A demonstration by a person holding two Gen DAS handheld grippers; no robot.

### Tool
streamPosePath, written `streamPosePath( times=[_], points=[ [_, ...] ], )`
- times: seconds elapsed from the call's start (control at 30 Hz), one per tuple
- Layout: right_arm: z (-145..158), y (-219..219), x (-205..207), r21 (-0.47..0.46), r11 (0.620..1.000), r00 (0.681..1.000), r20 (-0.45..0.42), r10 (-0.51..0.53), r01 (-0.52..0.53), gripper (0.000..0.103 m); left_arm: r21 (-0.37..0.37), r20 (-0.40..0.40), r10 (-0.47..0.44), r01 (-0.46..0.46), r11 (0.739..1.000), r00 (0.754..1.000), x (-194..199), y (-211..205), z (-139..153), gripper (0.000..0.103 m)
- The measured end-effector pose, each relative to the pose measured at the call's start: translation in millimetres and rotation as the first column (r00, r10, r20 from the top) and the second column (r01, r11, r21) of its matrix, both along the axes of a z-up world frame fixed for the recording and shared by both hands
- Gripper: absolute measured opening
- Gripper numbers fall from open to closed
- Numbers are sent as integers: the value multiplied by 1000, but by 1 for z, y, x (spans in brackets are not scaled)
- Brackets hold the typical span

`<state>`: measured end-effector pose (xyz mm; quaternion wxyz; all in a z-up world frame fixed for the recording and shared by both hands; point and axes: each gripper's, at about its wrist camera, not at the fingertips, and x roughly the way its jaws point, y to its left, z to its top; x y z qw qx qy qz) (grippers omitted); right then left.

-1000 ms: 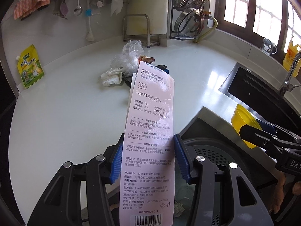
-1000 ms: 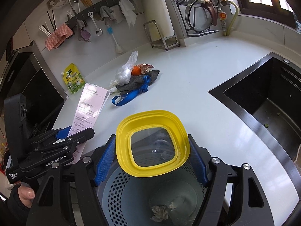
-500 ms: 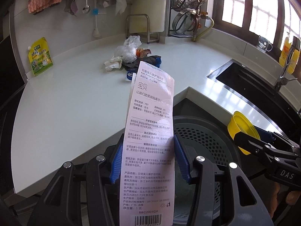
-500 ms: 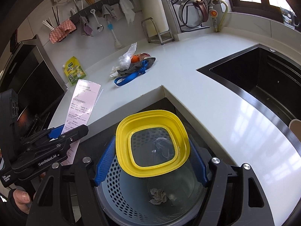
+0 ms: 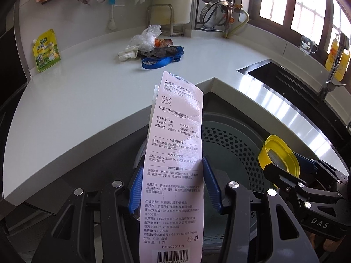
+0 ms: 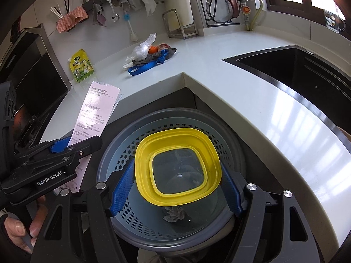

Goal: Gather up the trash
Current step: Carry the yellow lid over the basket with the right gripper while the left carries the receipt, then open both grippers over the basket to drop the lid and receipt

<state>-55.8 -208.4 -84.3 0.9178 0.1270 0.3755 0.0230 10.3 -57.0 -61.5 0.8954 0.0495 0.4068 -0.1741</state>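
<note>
My left gripper (image 5: pixel 172 175) is shut on a long pink toothbrush package card (image 5: pixel 175 144), which stands upright between the blue pads. My right gripper (image 6: pixel 177 175) is shut on a yellow-rimmed square lid (image 6: pixel 140 164) with a clear middle. Both hang above a grey perforated trash bin (image 6: pixel 118 157) that stands below the counter's inner corner. A crumpled paper (image 6: pixel 174 215) lies at the bin's bottom. In the right wrist view the left gripper (image 6: pixel 65 146) and its card (image 6: pixel 96 109) are left of the bin. The left wrist view shows the lid (image 5: pixel 276 153) over the bin's right rim (image 5: pixel 230 140).
On the white counter (image 5: pixel 87 100) lies a pile: a clear plastic bag (image 5: pixel 144 39), a grey cloth (image 5: pixel 162 51) and a blue strap (image 5: pixel 158 63). A yellow-green pouch (image 5: pixel 46 50) leans on the wall. A dark sink (image 6: pixel 296 65) is at the right. A person's hand (image 6: pixel 17 230) holds the left gripper.
Both grippers have drawn back from the counter and sunk over the bin, which now fills more of each view. The counter pile looks farther away. Both grips are unchanged.
</note>
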Motion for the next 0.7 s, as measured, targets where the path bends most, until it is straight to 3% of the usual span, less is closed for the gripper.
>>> streamPosePath(
  times=[0.7],
  points=[
    [-38, 1, 11, -2, 1000, 997, -78, -5, 5, 70, 44, -88, -7, 11, 999, 996, 6, -9, -39, 49]
  ],
)
